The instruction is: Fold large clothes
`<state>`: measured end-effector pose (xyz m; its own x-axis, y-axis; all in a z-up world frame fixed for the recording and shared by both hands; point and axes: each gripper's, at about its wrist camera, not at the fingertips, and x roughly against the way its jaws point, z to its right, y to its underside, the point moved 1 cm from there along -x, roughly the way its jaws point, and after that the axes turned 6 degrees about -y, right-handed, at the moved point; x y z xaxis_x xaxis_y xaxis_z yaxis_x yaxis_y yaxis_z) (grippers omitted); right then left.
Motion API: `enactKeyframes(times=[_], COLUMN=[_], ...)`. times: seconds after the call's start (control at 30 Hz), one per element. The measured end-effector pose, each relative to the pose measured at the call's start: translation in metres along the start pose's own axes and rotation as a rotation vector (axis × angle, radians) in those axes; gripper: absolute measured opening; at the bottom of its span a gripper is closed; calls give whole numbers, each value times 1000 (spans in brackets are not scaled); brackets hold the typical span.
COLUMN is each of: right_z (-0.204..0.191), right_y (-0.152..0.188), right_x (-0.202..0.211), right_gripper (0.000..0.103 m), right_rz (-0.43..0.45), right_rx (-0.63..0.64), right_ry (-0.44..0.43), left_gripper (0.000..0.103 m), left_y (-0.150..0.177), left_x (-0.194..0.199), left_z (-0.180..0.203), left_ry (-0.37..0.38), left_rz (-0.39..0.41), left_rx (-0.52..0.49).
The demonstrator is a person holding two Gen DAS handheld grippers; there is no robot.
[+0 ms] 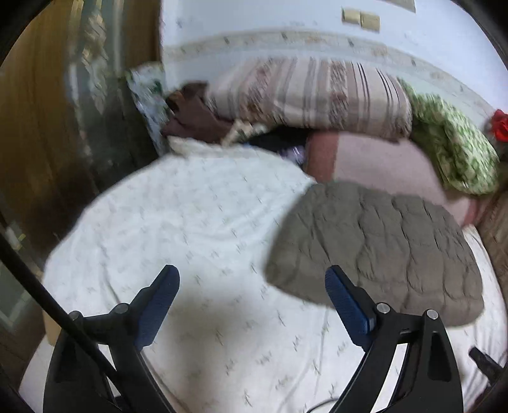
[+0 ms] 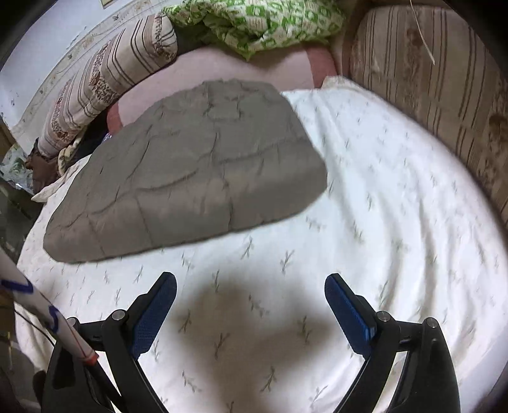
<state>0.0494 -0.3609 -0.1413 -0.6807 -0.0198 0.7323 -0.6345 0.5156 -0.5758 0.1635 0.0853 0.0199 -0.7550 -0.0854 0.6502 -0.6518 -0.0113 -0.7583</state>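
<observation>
- You see one grey-brown quilted garment (image 2: 187,171) folded into a compact, roughly rectangular bundle.
- It lies flat on the white sheet (image 2: 365,222) with the leaf print, its stitched panels facing up.
- Its far edge overlaps the pink blanket (image 2: 279,68).
- In the left wrist view, it (image 1: 381,247) lies right of centre.

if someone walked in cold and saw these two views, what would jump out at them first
Most likely the grey quilted garment, folded into a flat bundle, dark against the white sheet with its small sprig print. Next the bright green patterned cloth heaped at the far end of the bed, beside a striped pillow. Nearest the lens, the left gripper and the right gripper stand open and empty over bare sheet.
</observation>
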Motion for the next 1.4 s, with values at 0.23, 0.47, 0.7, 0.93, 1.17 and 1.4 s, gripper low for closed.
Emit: enactKeyframes(times=[0.23,0.47,0.7,0.93,1.17,1.4], right_z=[34,64,80,89,64,69], right_y=[-31,-76,-128,-154,-165,-140], right_x=[5,-29,-79,-154,-153,-119], right_gripper=[97,98,100,103,52,58], right_rz=[46,5,-42,-208,-213,-195], right_rx=[-86,-168,-181,-279,-288,-266], right_ry=[17,21,-9,-328,-439,-430], left_gripper=[92,92,92,96,57,74], left_y=[-4,-18,-36,-28,-46,-22], left_x=[-78,-155,-239,-307,-243,-242], left_z=[18,26,41,61,85,73], left_ry=[105,197,399,724,667,594], left_rz=[-197,-295,-447,-675,-541,-592], left_rx=[-55,20,34,183,32,35])
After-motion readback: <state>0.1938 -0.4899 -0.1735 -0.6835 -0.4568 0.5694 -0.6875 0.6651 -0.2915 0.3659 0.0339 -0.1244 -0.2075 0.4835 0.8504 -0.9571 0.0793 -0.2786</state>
